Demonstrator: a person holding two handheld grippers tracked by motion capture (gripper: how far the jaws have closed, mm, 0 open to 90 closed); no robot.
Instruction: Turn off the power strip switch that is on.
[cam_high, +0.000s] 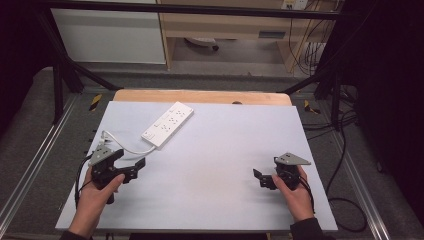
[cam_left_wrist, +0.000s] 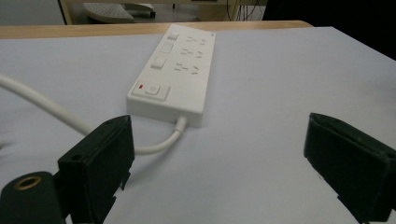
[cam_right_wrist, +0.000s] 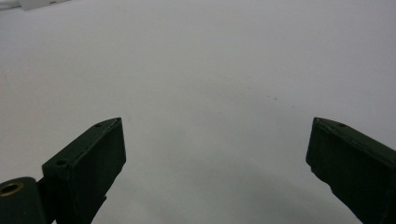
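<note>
Two grippers hover over the white table (cam_high: 210, 165), each with jaws spread wide and empty. Just ahead of the left gripper (cam_high: 131, 167) lies the white power strip (cam_left_wrist: 175, 72), its cord (cam_left_wrist: 51, 108) curling past the left-hand jaw. Well apart, the right gripper (cam_high: 261, 178) faces bare tabletop.

Power strip (cam_high: 168, 124) lay on the table (cam_high: 225, 150) at far left, left gripper (cam_high: 131, 169) just before it, right gripper (cam_high: 261, 178) well apart at near right.
</note>
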